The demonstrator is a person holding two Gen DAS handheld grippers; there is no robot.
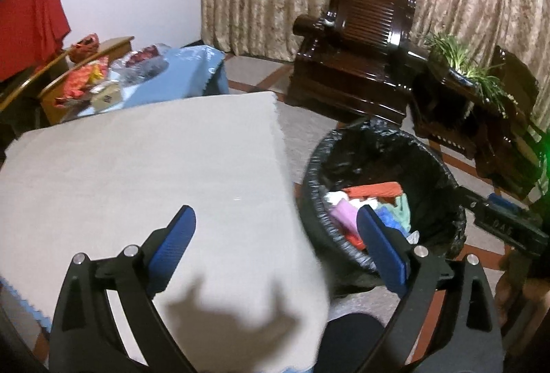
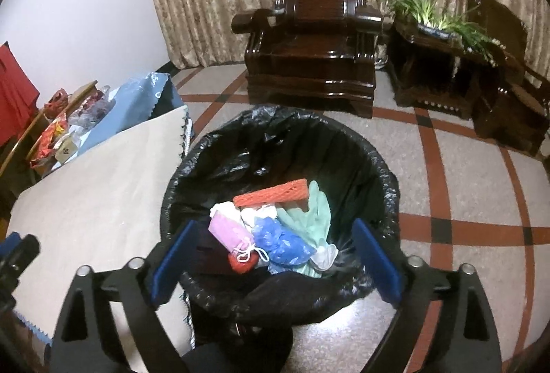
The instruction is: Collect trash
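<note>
A round bin with a black liner (image 2: 385, 187) stands on the floor beside the table; it also shows in the left wrist view (image 1: 443, 166). Inside lie an orange mesh piece (image 2: 271, 196), a pink pouch (image 2: 228, 230), a blue bag (image 2: 282, 240), a pale green bag (image 2: 314, 216) and white scraps. My right gripper (image 2: 276, 256) is open and empty, right above the bin's near side. My left gripper (image 1: 276, 245) is open and empty above the table's right edge, left of the bin. The right gripper's body (image 1: 505, 225) shows at the right of the left wrist view.
A beige cloth covers the table (image 1: 137, 173), (image 2: 96, 197). Behind it a blue-covered surface (image 1: 192, 70) holds wrappers and packets (image 1: 86, 80). A dark wooden armchair (image 2: 309, 50) and a side table with a plant (image 2: 440, 39) stand by the curtain. The floor is tiled.
</note>
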